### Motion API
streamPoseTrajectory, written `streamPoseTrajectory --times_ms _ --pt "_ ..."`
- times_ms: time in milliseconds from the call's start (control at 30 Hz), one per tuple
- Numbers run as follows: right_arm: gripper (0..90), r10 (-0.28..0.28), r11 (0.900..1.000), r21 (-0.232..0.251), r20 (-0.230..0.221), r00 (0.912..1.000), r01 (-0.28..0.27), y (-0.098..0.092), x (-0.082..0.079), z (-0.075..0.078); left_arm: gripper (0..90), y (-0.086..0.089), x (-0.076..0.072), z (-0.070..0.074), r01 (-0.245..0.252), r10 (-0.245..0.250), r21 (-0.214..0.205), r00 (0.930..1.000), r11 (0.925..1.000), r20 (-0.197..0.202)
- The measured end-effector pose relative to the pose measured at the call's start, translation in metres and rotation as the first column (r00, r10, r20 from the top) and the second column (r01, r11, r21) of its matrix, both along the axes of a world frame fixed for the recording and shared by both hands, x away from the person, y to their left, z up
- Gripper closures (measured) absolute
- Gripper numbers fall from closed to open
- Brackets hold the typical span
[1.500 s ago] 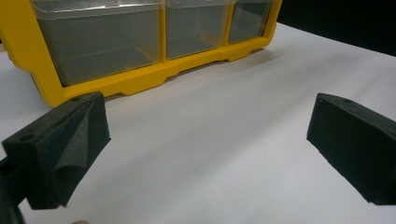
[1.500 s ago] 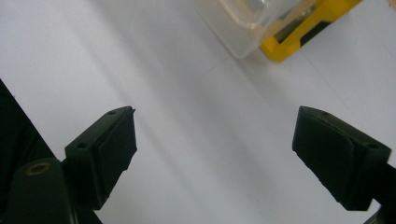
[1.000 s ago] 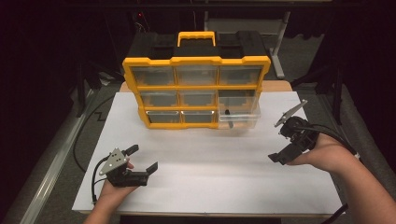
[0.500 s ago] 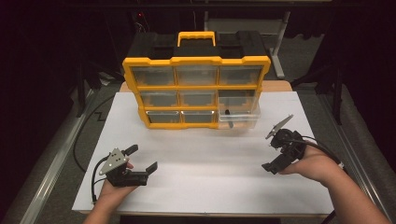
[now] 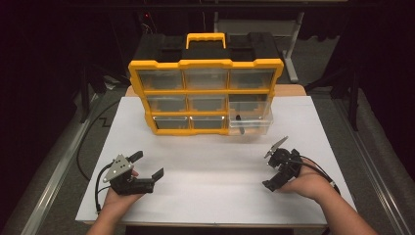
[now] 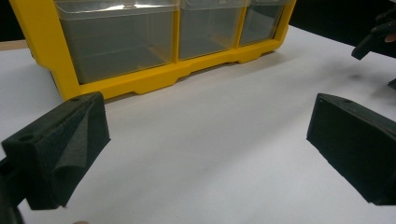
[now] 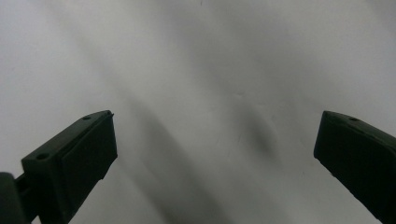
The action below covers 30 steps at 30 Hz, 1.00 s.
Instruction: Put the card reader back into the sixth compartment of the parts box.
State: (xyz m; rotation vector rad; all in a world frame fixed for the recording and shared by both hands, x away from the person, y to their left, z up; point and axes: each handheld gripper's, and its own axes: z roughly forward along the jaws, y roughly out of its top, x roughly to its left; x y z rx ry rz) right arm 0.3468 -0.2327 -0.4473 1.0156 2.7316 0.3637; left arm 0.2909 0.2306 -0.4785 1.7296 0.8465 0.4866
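A yellow organiser (image 5: 205,90) with clear drawers and a black top stands at the back middle of the white table (image 5: 215,196). Its bottom right drawer (image 5: 250,125) is pulled out, and a small dark item (image 5: 237,117) lies in it. My left gripper (image 5: 147,165) rests near the front left, open and empty, facing the organiser (image 6: 140,79). In the left gripper view its jaws stand wide apart over bare table. My right gripper (image 5: 272,174) hangs at the front right, open and empty. It points down at the white surface (image 7: 210,93).
A yellow carry handle (image 5: 205,38) tops the organiser. A black cable (image 5: 100,183) trails from the left gripper. Metal rails (image 5: 49,186) run along the table's left side. The other gripper (image 6: 373,39) shows far off in the left gripper view.
My right gripper has come back toward the table's front edge and a little inward, tipping down at the surface. The left gripper has stayed put.
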Motion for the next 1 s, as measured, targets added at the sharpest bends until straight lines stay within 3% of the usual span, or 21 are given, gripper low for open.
streamPoseTrajectory --times_ms 100,200,300,433,533,633,767,800,833,867,900,967,1000 --pt "0.3 0.002 0.9999 -0.014 0.023 0.9997 -0.002 0.002 0.000 -0.005 0.3 -0.002 0.003 -0.002 0.004 -0.004 0.011 1.0000 0.9999 -0.006" --pt "0.3 -0.023 0.9993 0.031 0.052 0.9984 0.021 0.000 0.000 -0.009 0.3 -0.004 0.004 -0.004 0.007 -0.007 0.028 0.9998 0.9996 -0.020" --pt "0.3 -0.048 0.9960 0.081 0.100 0.9938 0.040 -0.001 -0.004 -0.011 0.3 -0.004 0.005 -0.003 0.008 -0.008 0.016 0.9999 0.9998 -0.015" --pt "0.3 -0.083 0.9832 0.175 0.172 0.9817 0.052 -0.003 -0.012 -0.014 0.3 -0.003 0.005 -0.004 0.002 -0.002 0.022 0.9997 0.9997 -0.023" --pt "0.3 -0.119 0.9703 0.233 0.223 0.9675 0.066 -0.004 -0.016 -0.017 0.3 -0.003 0.005 -0.003 -0.002 0.002 0.011 0.9998 0.9999 -0.018" --pt "0.3 -0.168 0.9477 0.308 0.262 0.9503 0.083 -0.004 -0.019 -0.019 0.3 -0.003 0.005 -0.003 0.001 -0.001 0.016 0.9997 0.9999 -0.024" --pt "0.3 -0.203 0.9265 0.368 0.318 0.9260 0.076 -0.006 -0.021 -0.019 0.3 -0.002 0.006 -0.003 -0.001 0.001 0.001 0.9997 1.0000 -0.024" --pt "0.3 -0.219 0.9154 0.395 0.327 0.9192 0.077 -0.006 -0.023 -0.018 0.2 -0.001 0.006 -0.002 -0.003 0.002 -0.008 0.9997 1.0000 -0.024" --pt "0.3 -0.233 0.8985 0.434 0.340 0.9111 0.068 -0.008 -0.025 -0.017 0.2 0.000 0.005 -0.002 -0.005 0.005 -0.010 0.9997 0.9999 -0.023" --pt "0.3 -0.259 0.8756 0.478 0.344 0.9025 0.069 -0.009 -0.028 -0.016 0.3 0.000 0.005 -0.002 -0.004 0.004 -0.010 0.9997 0.9999 -0.022" --pt "0.3 -0.277 0.8611 0.504 0.350 0.8950 0.069 -0.009 -0.030 -0.016 0.2 0.000 0.005 -0.002 -0.002 0.002 -0.004 0.9998 1.0000 -0.022" --pt "0.3 -0.286 0.8532 0.520 0.394 0.8734 0.045 -0.008 -0.035 -0.017 0.3 0.000 0.006 -0.002 -0.003 0.003 -0.001 0.9997 1.0000 -0.022" --pt "0.3 -0.297 0.8432 0.536 0.400 0.8671 0.041 -0.008 -0.038 -0.017 0.3 0.000 0.006 -0.002 -0.003 0.003 -0.003 0.9996 1.0000 -0.027"
